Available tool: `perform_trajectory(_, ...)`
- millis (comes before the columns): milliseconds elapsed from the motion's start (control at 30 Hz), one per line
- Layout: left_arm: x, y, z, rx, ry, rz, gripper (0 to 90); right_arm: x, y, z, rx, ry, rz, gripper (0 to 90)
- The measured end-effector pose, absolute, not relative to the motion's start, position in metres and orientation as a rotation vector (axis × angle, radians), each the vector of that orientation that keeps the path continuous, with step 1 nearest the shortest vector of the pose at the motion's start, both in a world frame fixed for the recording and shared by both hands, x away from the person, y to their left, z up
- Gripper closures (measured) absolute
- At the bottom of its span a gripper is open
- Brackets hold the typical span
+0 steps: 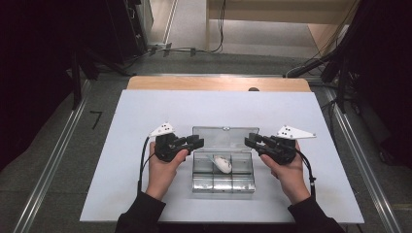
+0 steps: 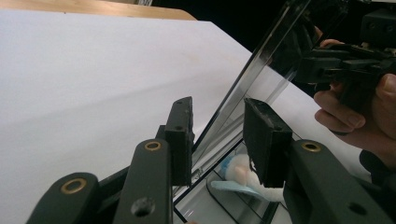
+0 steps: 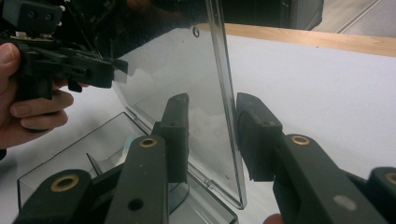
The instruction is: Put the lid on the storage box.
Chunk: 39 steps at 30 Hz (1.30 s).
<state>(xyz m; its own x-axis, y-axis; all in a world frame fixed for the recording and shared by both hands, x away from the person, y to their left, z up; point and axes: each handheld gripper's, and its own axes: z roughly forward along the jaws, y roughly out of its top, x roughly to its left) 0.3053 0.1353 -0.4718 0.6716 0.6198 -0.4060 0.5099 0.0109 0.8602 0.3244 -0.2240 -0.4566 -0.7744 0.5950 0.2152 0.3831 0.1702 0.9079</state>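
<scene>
Honestly there's nothing to read anywhere here, no labels, brand names or numbers on anything I can make out. Closest thing to a sign is a dark L-shaped mark on the floor (image 1: 95,118) left of the desk (image 1: 145,111), and that's just a corner shape, not a letter I'd swear to.

White item (image 1: 223,164) in clear box (image 1: 223,185) too small to identify; partly hidden behind left claw (image 2: 218,140).
</scene>
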Motion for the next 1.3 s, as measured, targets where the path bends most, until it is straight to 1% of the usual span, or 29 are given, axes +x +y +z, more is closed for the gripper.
perform_trajectory(533,0.293,0.135,-0.471,1.645,0.932,0.128,62.4,0.317,-0.224,-0.455,0.949,2.264,1.639,61.5)
perform_trajectory(633,0.293,0.135,-0.472,1.649,0.937,0.116,60.9,0.316,-0.224,-0.455,0.942,2.269,1.64,61.1)
perform_trajectory(700,0.293,0.135,-0.472,1.653,0.939,0.106,55.7,0.315,-0.224,-0.455,0.939,2.27,1.64,61.1)
perform_trajectory(800,0.291,0.134,-0.471,1.676,0.941,0.116,44.4,0.314,-0.224,-0.455,0.938,2.27,1.64,60.9)
perform_trajectory(900,0.289,0.137,-0.47,1.681,0.937,0.128,40.8,0.314,-0.224,-0.455,0.942,2.269,1.643,60.7)
perform_trajectory(1133,0.282,0.147,-0.472,1.669,0.955,0.148,40.6,0.31,-0.225,-0.456,0.935,2.275,1.636,59.8)
perform_trajectory(1300,0.275,0.153,-0.473,1.677,0.954,0.181,50.6,0.308,-0.225,-0.456,0.928,2.279,1.635,58.9)
